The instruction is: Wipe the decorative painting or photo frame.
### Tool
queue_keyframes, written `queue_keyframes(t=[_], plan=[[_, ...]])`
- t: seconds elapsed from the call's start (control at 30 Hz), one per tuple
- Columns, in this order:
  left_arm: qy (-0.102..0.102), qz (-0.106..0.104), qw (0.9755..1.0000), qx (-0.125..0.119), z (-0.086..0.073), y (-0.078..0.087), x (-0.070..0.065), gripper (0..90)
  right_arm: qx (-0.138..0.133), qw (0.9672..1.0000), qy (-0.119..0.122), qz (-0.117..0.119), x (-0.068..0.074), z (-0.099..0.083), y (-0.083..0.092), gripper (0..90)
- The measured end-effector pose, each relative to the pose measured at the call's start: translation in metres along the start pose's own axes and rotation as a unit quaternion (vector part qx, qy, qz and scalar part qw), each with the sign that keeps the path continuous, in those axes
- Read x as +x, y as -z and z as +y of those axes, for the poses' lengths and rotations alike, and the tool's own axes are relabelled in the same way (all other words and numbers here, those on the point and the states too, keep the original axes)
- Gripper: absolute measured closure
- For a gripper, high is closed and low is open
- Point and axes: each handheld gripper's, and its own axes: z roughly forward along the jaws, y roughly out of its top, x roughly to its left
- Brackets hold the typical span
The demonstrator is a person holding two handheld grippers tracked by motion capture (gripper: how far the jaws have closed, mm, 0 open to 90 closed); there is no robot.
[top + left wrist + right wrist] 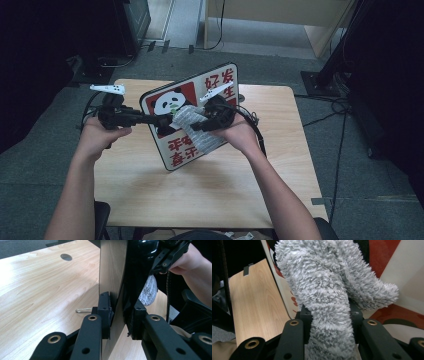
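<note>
The panda board [192,117] is pinched upright at its edge by the left gripper [162,120] so that the fluffy grey cloth [329,305], clamped in the right gripper [200,125], can be wiped across its face.

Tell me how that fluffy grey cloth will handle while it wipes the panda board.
The fluffy grey cloth probably stays floppy: above the right gripper it droops and folds against the panda-printed board. Its shaggy pile looks light and unlikely to slip from the shut jaws. It likely drags softly rather than scratching.
</note>
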Motion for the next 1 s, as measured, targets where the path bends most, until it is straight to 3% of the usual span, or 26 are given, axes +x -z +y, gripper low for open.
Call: queue_keyframes(t=[0.5, 0.73, 1.0], plan=[[-0.001, 0.002, 1.0, 0.001, -0.001, 0.0, -0.001, 75.8, 0.002, 0.9999, -0.005, 0.008, -0.003, -0.016, -0.012, 67.7], [0.0, 0.001, 1.0, 0.001, -0.001, 0.0, -0.001, 76.0, -0.015, 0.9998, -0.001, 0.016, -0.005, -0.029, -0.019, 67.5], [0.0, 0.0, 1.0, 0.002, -0.001, 0.0, -0.001, 75.8, -0.013, 0.9997, 0.0, 0.019, -0.007, -0.036, -0.024, 67.3]])
